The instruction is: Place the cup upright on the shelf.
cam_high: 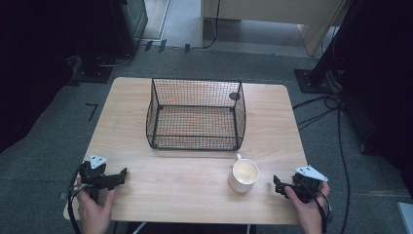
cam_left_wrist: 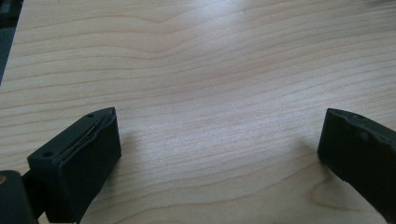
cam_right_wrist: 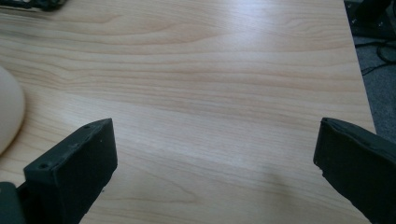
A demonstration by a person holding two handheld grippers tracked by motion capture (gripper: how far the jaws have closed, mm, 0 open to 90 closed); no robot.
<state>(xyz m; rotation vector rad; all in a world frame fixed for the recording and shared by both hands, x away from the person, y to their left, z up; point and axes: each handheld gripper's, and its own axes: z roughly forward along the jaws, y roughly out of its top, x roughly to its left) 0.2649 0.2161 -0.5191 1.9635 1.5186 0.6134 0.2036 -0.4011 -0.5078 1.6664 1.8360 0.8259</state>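
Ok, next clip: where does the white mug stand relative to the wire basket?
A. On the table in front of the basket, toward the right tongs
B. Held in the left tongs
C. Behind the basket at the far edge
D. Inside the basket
A: in the high view the white mug stands on the bare table, nearer the person than the wire basket, with the open right tongs just beside it.

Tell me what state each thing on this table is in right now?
White mug: upright, empty, free of both grippers.
Wire basket: upright, empty.
Left gripper: open, holding nothing.
Right gripper: open, holding nothing, beside the mug.
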